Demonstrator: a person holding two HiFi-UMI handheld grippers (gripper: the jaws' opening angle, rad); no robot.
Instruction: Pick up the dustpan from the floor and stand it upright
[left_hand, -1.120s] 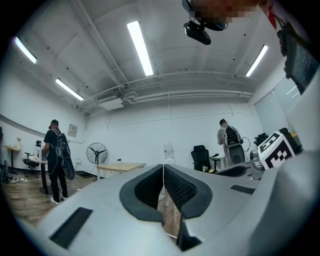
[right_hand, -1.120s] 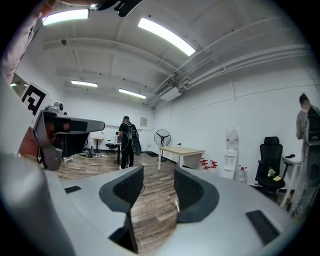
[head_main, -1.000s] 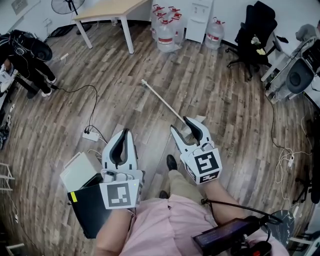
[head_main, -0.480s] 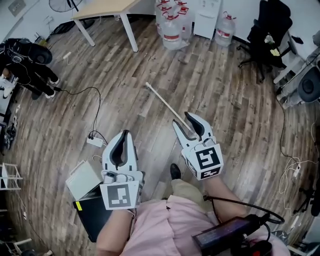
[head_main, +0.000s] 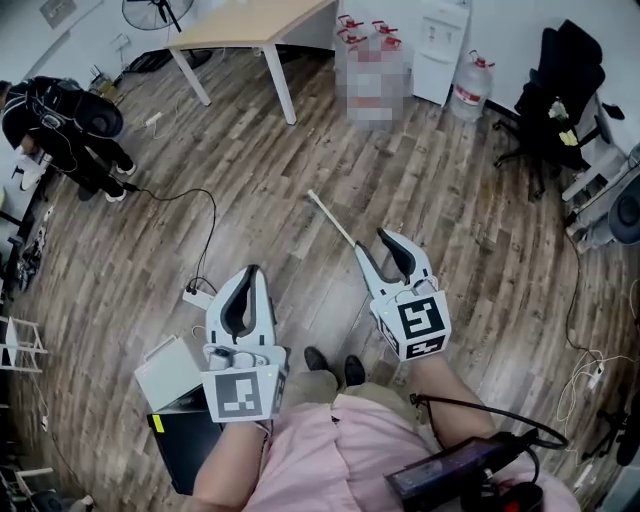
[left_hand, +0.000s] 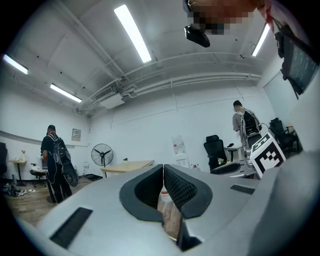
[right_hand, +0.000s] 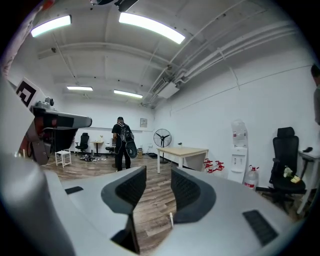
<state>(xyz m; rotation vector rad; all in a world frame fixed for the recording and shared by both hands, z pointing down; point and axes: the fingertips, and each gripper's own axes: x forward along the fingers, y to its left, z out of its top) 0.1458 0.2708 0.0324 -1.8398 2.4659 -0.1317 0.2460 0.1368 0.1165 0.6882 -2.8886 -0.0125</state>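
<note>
An open office or lab workroom: a pale wooden desk (head_main: 250, 20) stands on plank flooring (head_main: 300, 160). Left of it is a pedestal fan (head_main: 150, 12). Right of it are a water dispenser (head_main: 442, 48), a water jug (head_main: 470, 88) and a black office chair (head_main: 558, 105). Strip lights (left_hand: 132, 32) hang overhead.

1. The left gripper (head_main: 250, 272) sits at lower left of centre in the head view. It points straight up the frame, and its jaws are pressed together.
2. The right gripper (head_main: 374, 244) is right of centre and slightly higher. It tilts toward the upper left, and its jaws stand apart.
3. The left forearm (head_main: 232, 462) and right forearm (head_main: 452, 385) rise from the bottom edge, well apart.
4. Each gripper's marker cube (head_main: 241, 391) faces the camera.
</note>
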